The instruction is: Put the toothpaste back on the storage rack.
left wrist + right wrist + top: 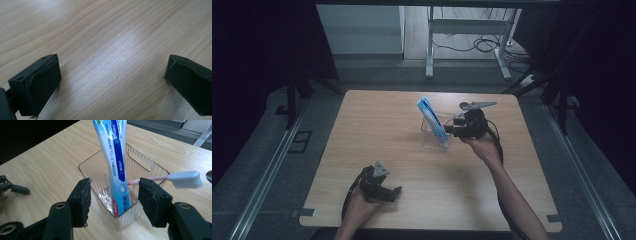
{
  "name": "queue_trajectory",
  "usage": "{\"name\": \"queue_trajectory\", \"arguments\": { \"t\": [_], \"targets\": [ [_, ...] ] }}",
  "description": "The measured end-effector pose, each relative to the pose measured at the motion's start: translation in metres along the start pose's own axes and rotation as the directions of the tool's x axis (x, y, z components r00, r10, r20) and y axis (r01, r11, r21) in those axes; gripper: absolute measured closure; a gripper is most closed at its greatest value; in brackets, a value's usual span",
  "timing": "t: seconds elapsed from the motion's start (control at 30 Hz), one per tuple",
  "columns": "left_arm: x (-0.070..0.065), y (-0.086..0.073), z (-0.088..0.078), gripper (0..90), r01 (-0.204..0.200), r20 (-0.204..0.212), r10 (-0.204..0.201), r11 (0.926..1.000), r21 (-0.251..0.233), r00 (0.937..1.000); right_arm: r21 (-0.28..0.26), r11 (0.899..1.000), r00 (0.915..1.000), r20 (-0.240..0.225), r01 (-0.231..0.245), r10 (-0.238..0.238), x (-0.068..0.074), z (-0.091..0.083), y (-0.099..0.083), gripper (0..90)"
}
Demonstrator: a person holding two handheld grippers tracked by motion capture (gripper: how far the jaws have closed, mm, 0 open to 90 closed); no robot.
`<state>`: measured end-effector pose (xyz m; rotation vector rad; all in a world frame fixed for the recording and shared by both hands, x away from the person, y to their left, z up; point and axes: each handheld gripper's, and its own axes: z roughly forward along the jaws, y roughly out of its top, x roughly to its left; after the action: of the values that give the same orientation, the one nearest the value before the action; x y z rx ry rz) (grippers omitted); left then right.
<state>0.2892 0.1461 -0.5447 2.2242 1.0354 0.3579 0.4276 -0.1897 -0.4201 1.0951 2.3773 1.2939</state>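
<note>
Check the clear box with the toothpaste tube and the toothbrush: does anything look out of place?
The toothpaste tube stands in the clear box, leaning but contained. The toothbrush looks odd: its pink handle lies across the box rim and its head sticks out sideways over the table, instead of standing inside.

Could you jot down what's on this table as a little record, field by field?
Surface: wooden table
Container: clear plastic box, open top
Inside it: blue and white toothpaste tube, standing tilted; toothbrush with pink handle, head sticking out over the rim
Right gripper: jaws apart on either side of the box's near corner, pads not pressing
Left gripper: open over bare wood, holding nothing
</note>
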Motion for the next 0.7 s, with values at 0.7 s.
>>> {"name": "queue_trajectory", "arguments": {
  "t": [0.7],
  "targets": [
    [0.001,0.000,0.000,0.4,-0.007,-0.001,0.007,1.0000,0.000,1.0000,0.022,0.996,0.9960,-0.031,0.084,-0.084,0.020,-0.028,-0.028,19.7]
  ]
}}
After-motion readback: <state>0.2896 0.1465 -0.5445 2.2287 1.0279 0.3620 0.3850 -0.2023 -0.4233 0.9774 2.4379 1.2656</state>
